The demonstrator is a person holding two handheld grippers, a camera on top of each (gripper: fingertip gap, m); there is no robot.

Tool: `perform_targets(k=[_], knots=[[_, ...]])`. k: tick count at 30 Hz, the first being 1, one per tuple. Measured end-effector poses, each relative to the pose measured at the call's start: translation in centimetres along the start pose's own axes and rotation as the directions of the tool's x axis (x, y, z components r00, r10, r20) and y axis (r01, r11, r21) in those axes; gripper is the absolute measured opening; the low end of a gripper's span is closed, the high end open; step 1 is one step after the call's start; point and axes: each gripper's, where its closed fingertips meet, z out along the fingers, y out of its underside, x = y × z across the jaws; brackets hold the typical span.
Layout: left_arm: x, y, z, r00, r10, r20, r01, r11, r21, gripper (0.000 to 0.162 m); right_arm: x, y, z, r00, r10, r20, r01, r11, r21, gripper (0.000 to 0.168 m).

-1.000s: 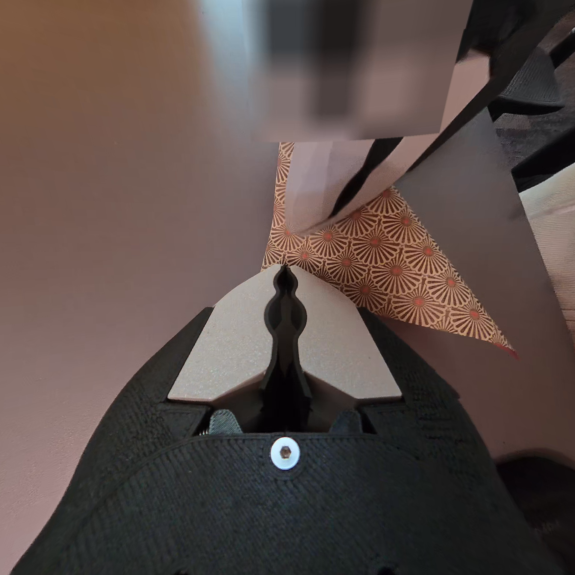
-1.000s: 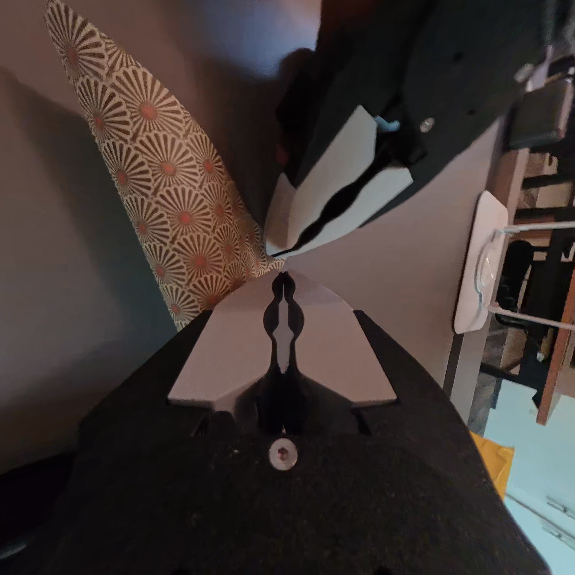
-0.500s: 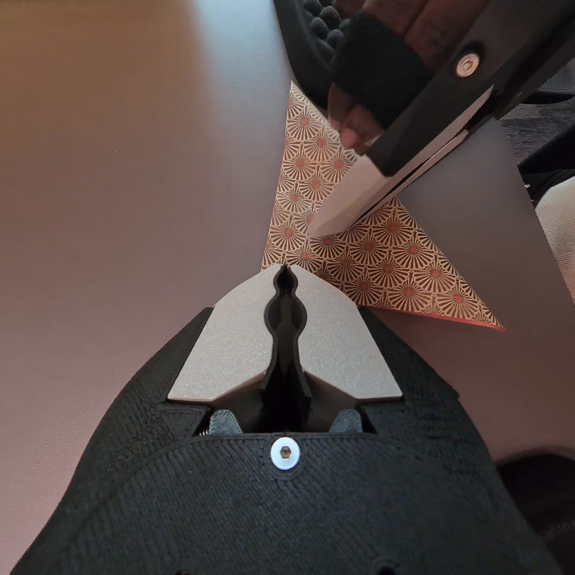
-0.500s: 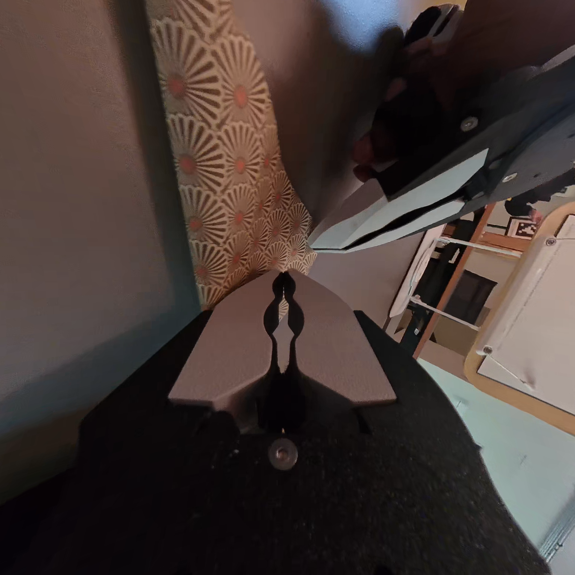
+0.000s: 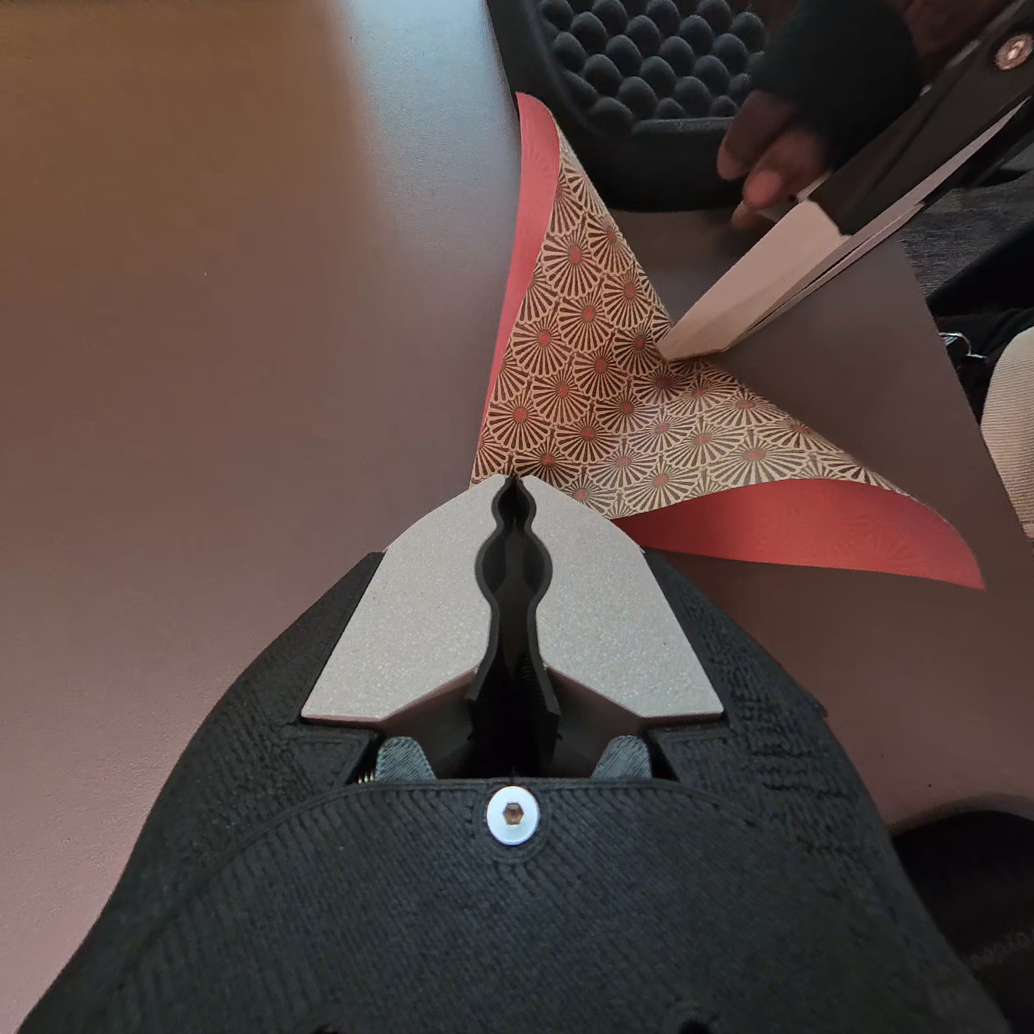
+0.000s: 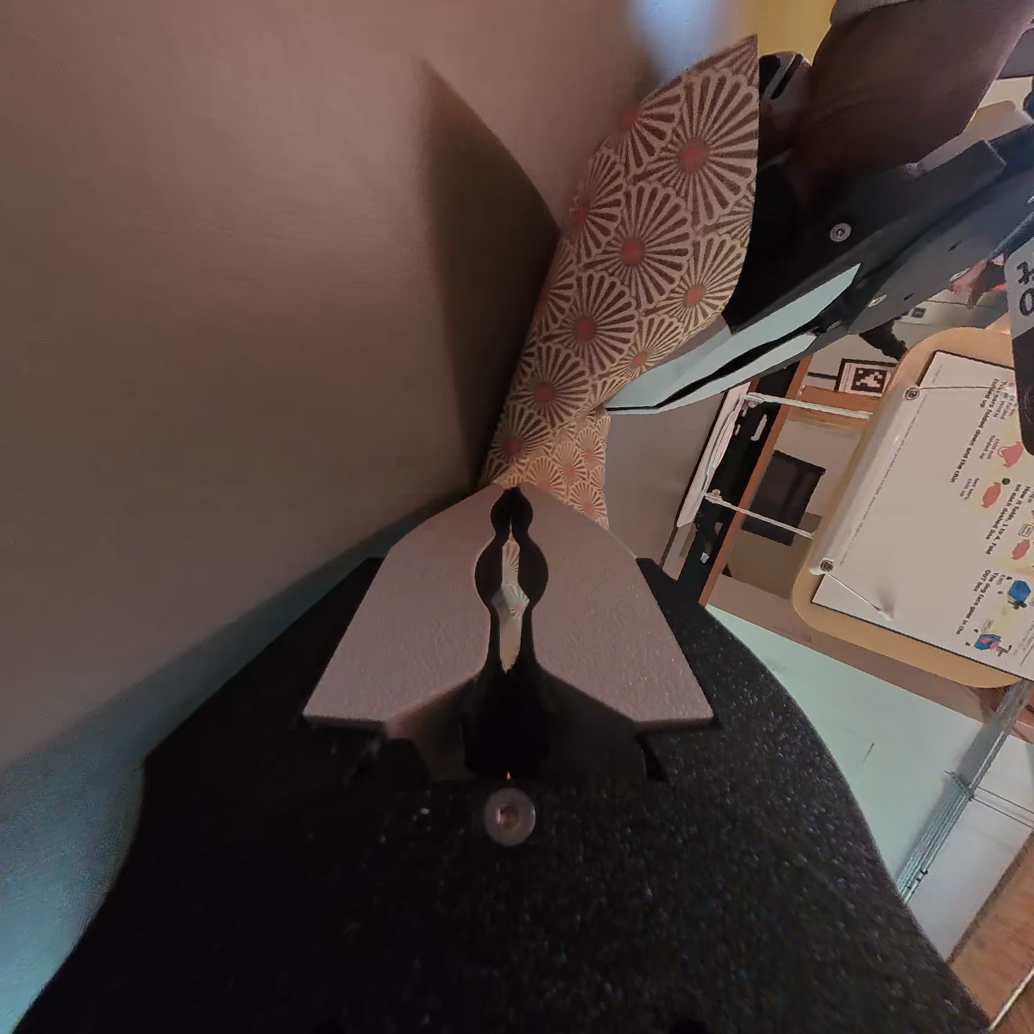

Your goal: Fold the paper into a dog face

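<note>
- Dull brownish tabletop (image 5: 235, 347) fills most of the left wrist view, with a black egg-crate foam pad (image 5: 632, 61) at its far edge. In the right wrist view a board carrying a printed instruction sheet (image 6: 917, 503) stands off to the side.
- On this table is the paper (image 5: 604, 391), fan-patterned on one face and plain red on the other. It lies partly on the surface and partly lifted.
- The left gripper (image 5: 515, 485) has its fingers drawn together on the paper's near corner. Only a thin slit shows at the tips.
- The right gripper (image 6: 512, 498) is likewise closed tight on the sheet, and a sliver of patterned paper shows in the gap between its fingers. In the left wrist view it reaches in from the upper right, a hand (image 5: 783, 145) behind it, and its tip meets the sheet's middle.
- Progress looks early. The sheet bows into a trough with both red-backed edges curling up, and no pressed crease, ear flap or chin fold is visible. Flattening a first fold and shaping ears and muzzle apparently remain.
- In the left wrist view the paper's long axis runs from the near pinched corner away towards the foam pad, one point rising far and another sweeping to the right.
</note>
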Motion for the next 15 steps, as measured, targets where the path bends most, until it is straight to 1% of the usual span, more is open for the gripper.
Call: perform_targets(k=[4,6,7,8,9,10,12,15], knots=[[0.0,0.0,0.0,1.000,0.008,0.002,-0.008,1.000,-0.002,0.002,-1.5,-1.1,-2.0,0.998,0.031,0.055,-0.035,0.996,0.081,0.000],[0.0,0.0,0.0,1.000,0.014,0.006,-0.014,1.000,-0.005,0.002,-2.1,-1.4,-3.1,0.988,0.058,0.144,-0.078,0.987,0.139,0.000],[0.0,0.0,0.0,1.000,0.020,0.009,-0.020,1.000,-0.008,0.002,-1.1,-1.5,-3.6,0.987,0.110,0.115,-0.129,0.975,0.179,0.000],[0.0,0.0,0.0,1.000,0.025,0.010,-0.025,1.000,-0.010,0.002,0.4,-1.6,-4.1,0.989,0.139,0.055,-0.148,0.962,0.228,0.000],[0.0,0.0,0.0,0.999,0.030,0.012,-0.030,0.999,-0.011,0.002,1.9,-1.1,-4.3,0.988,0.153,-0.007,-0.147,0.960,0.239,0.000],[0.0,0.0,0.0,0.999,0.034,0.012,-0.034,0.999,-0.011,0.002,2.6,-0.2,-3.9,0.989,0.144,-0.035,-0.134,0.969,0.207,0.000],[0.0,0.0,0.0,0.999,0.039,0.016,-0.039,0.999,-0.017,0.001,2.7,0.9,-2.2,0.996,0.087,-0.019,-0.084,0.988,0.131,0.000],[0.0,0.0,0.0,0.998,0.056,0.025,-0.056,0.998,-0.028,0.002,2.4,-0.3,-0.3,1.000,-0.017,-0.012,0.018,0.992,0.122,0.000]])
